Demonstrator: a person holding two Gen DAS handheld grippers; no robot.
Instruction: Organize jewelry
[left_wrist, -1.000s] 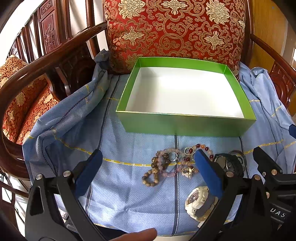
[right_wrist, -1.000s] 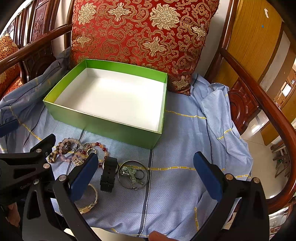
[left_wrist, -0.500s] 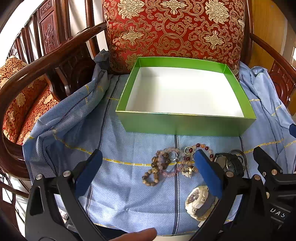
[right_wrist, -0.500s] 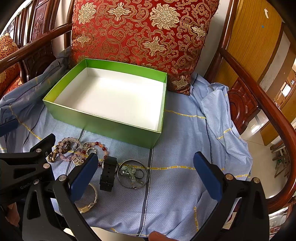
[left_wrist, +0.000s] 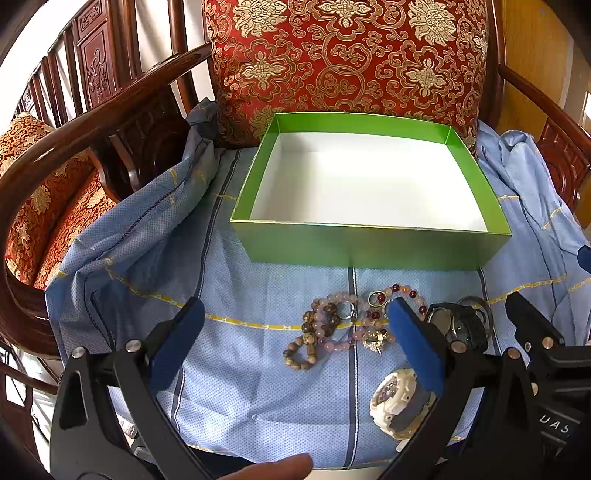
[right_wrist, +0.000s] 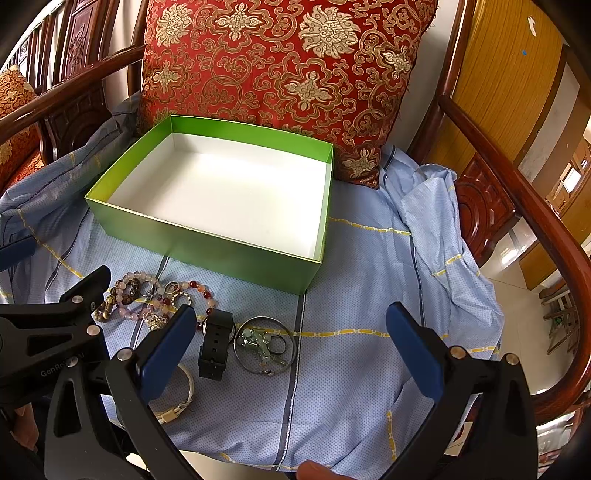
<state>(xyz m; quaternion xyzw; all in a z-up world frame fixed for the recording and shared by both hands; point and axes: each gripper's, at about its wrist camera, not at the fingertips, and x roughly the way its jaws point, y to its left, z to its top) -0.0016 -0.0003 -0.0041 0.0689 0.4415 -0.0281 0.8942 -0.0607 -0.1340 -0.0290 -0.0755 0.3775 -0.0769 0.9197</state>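
Mostly legible: "GenRo…" on the left gripper (right_wrist: 48, 332) body, "UAS" on the right gripper's (left_wrist: 546, 369). Both grippers spread wide, holding nothing. Jewelry (left_wrist: 347, 325) lies on blue cloth (left_wrist: 258, 387), just before the green box (left_wrist: 369, 251).

Glossy green card box (left_wrist: 369, 251), matt blue cloth (left_wrist: 258, 387), polished wood armrest (right_wrist: 517, 177).

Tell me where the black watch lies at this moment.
In the right wrist view the black watch lies on the blue cloth, in front of the green box, between the bead bracelets and the metal bangle.
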